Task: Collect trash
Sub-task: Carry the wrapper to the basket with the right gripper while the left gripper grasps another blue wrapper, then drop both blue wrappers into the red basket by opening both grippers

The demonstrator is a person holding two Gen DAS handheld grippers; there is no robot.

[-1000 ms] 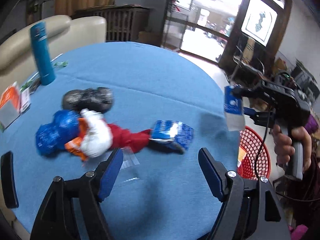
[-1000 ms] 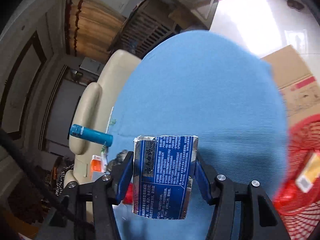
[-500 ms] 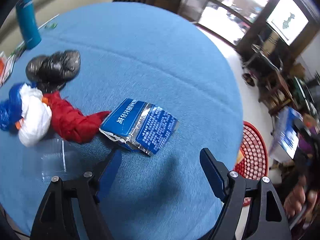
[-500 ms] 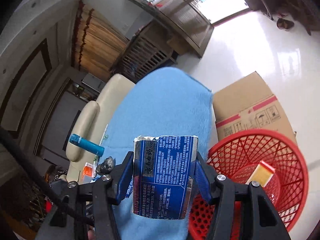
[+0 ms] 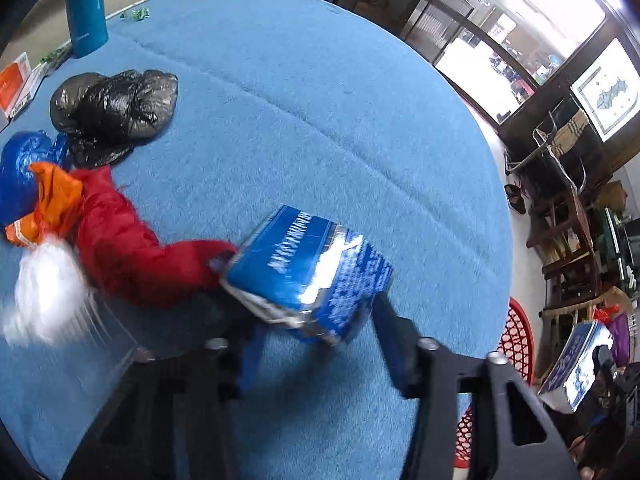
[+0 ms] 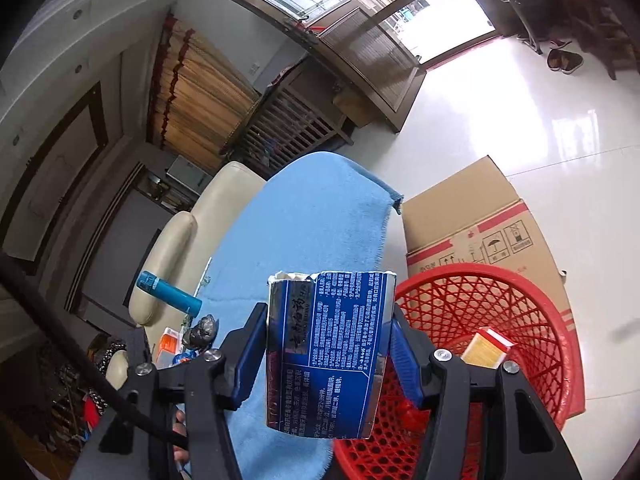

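Observation:
In the left wrist view, a blue foil packet [image 5: 308, 276] lies on the blue tablecloth [image 5: 320, 120], and my left gripper [image 5: 316, 344] is open with its fingers on either side of the packet's near end. A red bag [image 5: 124, 248], white, orange and blue bags and a black bag [image 5: 116, 108] lie to the left. My right gripper [image 6: 326, 354] is shut on a second blue foil packet [image 6: 332, 348], held beside the table over the near rim of a red mesh basket [image 6: 500, 344]. That packet also shows in the left wrist view [image 5: 576, 364].
A small yellow and red box [image 6: 486, 348] lies in the basket. A cardboard box [image 6: 476, 220] stands behind the basket. A teal bottle [image 5: 86, 4] and an orange packet [image 5: 14, 84] sit at the table's far left. A cream sofa [image 6: 192, 240] is beyond the table.
My left gripper has moved down and forward until its fingers flank the packet on the table. My right gripper has carried its packet from over the table to the basket's rim.

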